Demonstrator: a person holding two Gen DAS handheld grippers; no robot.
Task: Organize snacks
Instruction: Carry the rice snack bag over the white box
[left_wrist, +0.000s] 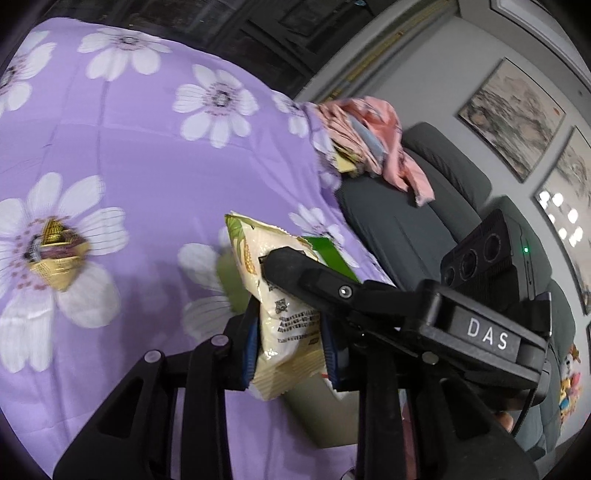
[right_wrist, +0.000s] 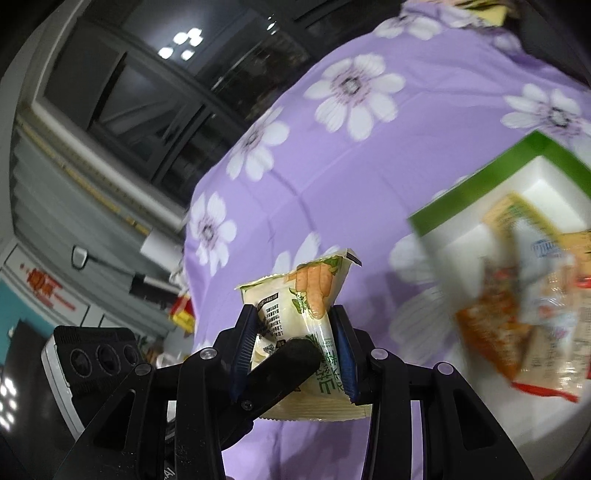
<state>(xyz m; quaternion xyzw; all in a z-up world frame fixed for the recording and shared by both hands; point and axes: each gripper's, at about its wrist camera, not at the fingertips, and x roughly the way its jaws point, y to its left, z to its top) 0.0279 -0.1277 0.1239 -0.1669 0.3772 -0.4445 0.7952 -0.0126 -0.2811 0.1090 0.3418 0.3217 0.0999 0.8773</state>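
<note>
A cream snack packet (left_wrist: 284, 325) printed with corn and carrots hangs above the purple flowered cloth (left_wrist: 147, 166). My left gripper (left_wrist: 288, 328) is shut on its lower end, blue pads pressing both sides. My right gripper (left_wrist: 291, 271) comes in from the right and lies across the packet's upper part. In the right wrist view the same packet (right_wrist: 295, 295) sits pinched between the right gripper (right_wrist: 295, 328) pads, with a left finger (right_wrist: 284, 363) crossing in front. A gold pyramid-shaped snack (left_wrist: 55, 254) lies on the cloth at left.
A green-rimmed white box (right_wrist: 480, 184) holding several snack packets (right_wrist: 517, 295) stands on the cloth to the right. Past the cloth's edge are a grey seat (left_wrist: 406, 229) and a pile of pink fabric (left_wrist: 373, 136). Framed pictures (left_wrist: 513, 118) hang on the wall.
</note>
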